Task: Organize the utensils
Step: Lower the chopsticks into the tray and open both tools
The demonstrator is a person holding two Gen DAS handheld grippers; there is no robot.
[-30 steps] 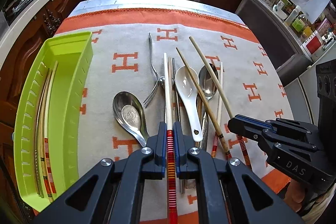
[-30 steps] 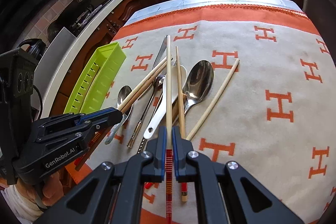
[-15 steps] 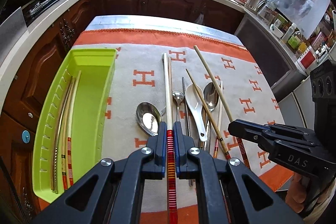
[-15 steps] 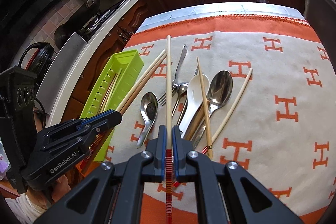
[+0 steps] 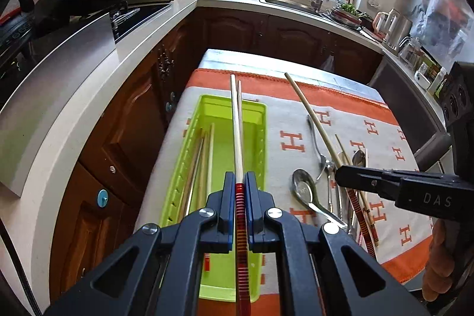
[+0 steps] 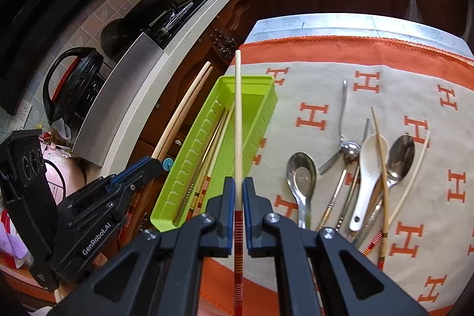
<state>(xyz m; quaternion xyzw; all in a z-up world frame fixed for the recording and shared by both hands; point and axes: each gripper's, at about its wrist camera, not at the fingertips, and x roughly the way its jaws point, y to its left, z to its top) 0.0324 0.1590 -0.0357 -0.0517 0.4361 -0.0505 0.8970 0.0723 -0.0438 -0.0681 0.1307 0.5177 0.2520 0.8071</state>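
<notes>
My left gripper (image 5: 239, 182) is shut on a pair of chopsticks (image 5: 236, 123) with red-striped ends, held above the lime green tray (image 5: 260, 114). My right gripper (image 6: 238, 188) is shut on a single chopstick (image 6: 238, 114), also over the green tray (image 6: 266, 99). The tray holds several chopsticks (image 6: 213, 144) along its left side. On the cloth lie metal spoons (image 6: 300, 173), a fork (image 6: 343, 120), a white ceramic spoon (image 6: 368, 168) and loose chopsticks (image 6: 380, 168). In the right wrist view the left gripper (image 6: 148, 165) shows at lower left.
An orange and beige cloth with H marks (image 6: 385, 96) covers the table. Dark wooden cabinets (image 5: 133, 114) and a white counter (image 5: 89, 96) stand close on the left. A sink (image 5: 290, 2) is at the back. The right gripper's body (image 5: 414, 191) shows right of the utensil pile.
Both grippers have risen and swung left with their chopsticks, from above the utensil pile to over the green tray.
</notes>
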